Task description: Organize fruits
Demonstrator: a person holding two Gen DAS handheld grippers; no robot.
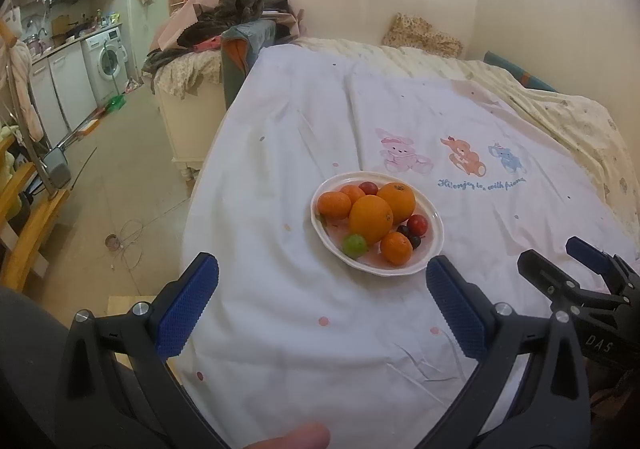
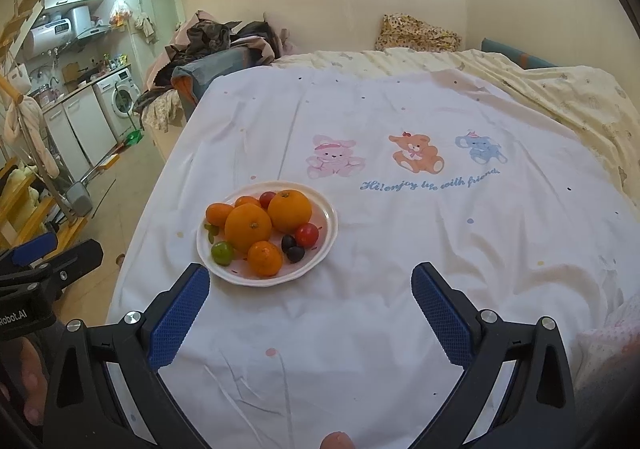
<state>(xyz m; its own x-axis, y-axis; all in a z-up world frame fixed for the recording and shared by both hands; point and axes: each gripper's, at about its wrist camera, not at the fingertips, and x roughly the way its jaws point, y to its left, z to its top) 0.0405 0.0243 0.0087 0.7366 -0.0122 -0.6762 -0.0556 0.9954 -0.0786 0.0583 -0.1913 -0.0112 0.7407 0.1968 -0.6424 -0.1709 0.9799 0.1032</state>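
Heaped together on the white scalloped ceramic plate point(image 2: 329, 227) atop the white cartoon-print bedsheet point(image 2: 400, 249): oranges, tomatoes, grapes; left gripper point(image 1: 322, 301) and right gripper point(image 2: 310, 309) wide open, empty, short of it; sorted-or-unsorted stage unclear.

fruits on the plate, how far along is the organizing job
All visible fruit sits mixed on the white plate: two large oranges, smaller mandarins, red tomatoes, a green fruit. Left gripper and right gripper are open, holding nothing. This fits fruit just gathered, or awaiting sorting.
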